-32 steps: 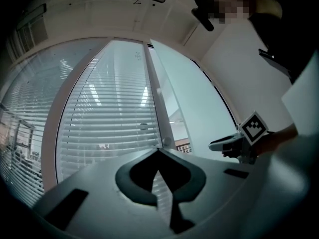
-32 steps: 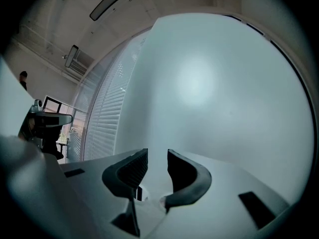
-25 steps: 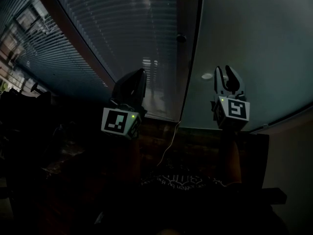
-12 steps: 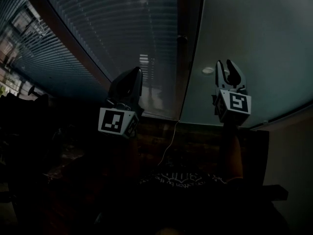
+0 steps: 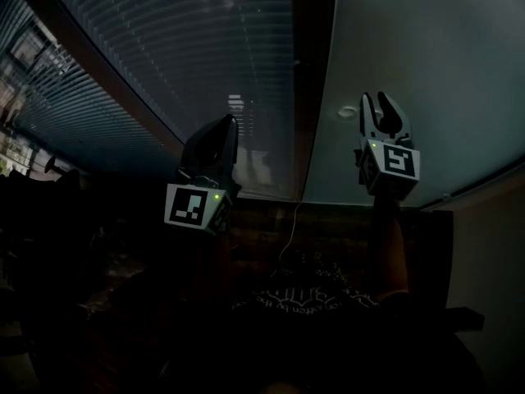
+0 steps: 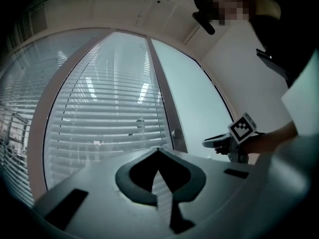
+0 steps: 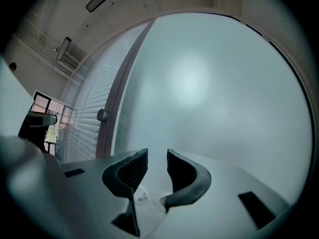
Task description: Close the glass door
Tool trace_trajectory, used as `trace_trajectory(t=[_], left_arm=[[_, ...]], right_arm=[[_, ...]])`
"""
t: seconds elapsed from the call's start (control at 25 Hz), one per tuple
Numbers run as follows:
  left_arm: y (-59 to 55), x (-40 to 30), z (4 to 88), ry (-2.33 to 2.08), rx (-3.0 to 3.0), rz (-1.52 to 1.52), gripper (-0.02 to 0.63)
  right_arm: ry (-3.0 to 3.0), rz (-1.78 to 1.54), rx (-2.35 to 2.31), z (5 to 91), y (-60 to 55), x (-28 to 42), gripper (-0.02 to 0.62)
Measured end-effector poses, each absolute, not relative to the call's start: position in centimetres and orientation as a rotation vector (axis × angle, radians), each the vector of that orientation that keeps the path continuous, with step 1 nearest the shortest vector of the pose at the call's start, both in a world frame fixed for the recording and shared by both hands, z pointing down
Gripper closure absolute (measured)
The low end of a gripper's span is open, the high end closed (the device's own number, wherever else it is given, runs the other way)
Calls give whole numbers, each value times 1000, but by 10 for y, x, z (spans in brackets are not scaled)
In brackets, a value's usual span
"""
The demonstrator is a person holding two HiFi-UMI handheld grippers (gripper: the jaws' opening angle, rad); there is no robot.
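Frosted glass door (image 5: 426,72) ahead | right gripper (image 7: 157,152) slightly spread, empty | left gripper (image 6: 158,151) pressed together, empty, facing blinds (image 6: 99,108) | knob (image 7: 102,115) on frame

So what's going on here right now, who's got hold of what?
A person holds both grippers up toward a glazed wall. The left gripper, jaws shut on nothing, faces the pane with white horizontal blinds. The right gripper, jaws apart and empty, faces the frosted glass panel. A dark upright frame with a small round knob separates the two. Nothing is gripped. Whether either gripper touches the glass can't be judged.
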State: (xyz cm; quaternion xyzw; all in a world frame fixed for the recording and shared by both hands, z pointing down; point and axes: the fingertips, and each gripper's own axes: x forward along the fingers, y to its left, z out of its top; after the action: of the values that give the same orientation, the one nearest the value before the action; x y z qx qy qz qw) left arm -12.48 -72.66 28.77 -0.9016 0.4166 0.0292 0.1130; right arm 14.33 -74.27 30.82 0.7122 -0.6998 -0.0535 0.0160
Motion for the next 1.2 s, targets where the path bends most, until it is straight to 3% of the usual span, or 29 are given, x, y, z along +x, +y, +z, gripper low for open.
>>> trace_trajectory(t=[1.2], left_arm=[[-764, -104, 282, 1202, -2634, 111, 604]], right_arm=[[-2138, -192, 2256, 311, -765, 152, 480]])
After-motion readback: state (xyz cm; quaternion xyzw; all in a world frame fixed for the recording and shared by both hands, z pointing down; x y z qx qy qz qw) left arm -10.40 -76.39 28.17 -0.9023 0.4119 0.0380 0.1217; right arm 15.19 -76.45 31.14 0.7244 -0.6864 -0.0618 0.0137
